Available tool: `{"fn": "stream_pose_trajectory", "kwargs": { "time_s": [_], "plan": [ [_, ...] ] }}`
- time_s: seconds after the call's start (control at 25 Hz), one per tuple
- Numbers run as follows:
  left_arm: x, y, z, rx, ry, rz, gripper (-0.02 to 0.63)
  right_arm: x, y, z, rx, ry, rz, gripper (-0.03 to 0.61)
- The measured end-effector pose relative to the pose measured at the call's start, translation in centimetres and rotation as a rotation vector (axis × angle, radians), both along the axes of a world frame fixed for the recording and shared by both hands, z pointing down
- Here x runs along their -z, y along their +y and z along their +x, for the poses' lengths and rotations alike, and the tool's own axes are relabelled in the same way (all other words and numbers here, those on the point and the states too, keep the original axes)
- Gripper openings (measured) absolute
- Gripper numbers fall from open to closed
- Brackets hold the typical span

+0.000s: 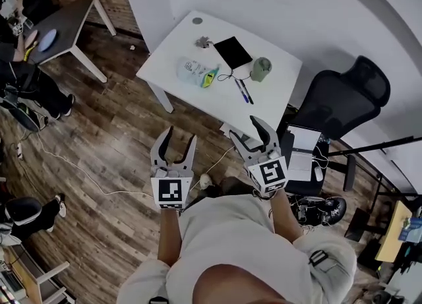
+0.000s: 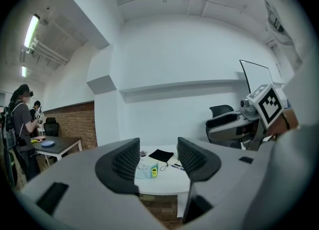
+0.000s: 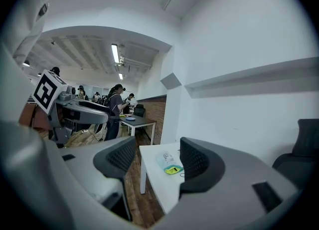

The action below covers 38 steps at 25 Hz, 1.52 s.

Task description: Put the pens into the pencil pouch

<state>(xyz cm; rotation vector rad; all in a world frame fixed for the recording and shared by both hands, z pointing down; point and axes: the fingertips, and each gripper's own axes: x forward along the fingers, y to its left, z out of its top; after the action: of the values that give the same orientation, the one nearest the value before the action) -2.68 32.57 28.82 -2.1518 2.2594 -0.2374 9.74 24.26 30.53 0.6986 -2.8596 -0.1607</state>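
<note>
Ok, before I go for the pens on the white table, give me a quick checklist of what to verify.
1. Left gripper open, nothing between jaws: ok.
2. Right gripper open, nothing between jaws: ok.
3. Pens in plain sight on the table, beside the green cup: ok.
4. Pencil pouch mouth open: cannot tell.
5. Grippers over the table: not ok, both short of its near edge.

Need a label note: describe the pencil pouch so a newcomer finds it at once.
On the white table ahead, look left of the black pad and the pens. The pencil pouch lies flat there: the only pale bluish thing, with a yellow-green end.
</note>
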Motion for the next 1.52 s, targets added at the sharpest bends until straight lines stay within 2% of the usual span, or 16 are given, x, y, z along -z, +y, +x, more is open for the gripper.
{"fn": "stream_pose_trajectory", "kwargs": {
  "time_s": [0.6, 1.52],
  "plan": [
    [-0.4, -5.3, -3.7, -0.047, 0.009, 0.009, 0.236, -0.8, -4.7, -3.0, -0.057, 0.019, -0.001, 0.279],
    [-1.8, -21.4, -9.4, -0.045, -0.006, -0.046, 0.241, -2.6, -20.1, -8.9, -0.032, 0.015, -0.061, 0.296]
  ]
}}
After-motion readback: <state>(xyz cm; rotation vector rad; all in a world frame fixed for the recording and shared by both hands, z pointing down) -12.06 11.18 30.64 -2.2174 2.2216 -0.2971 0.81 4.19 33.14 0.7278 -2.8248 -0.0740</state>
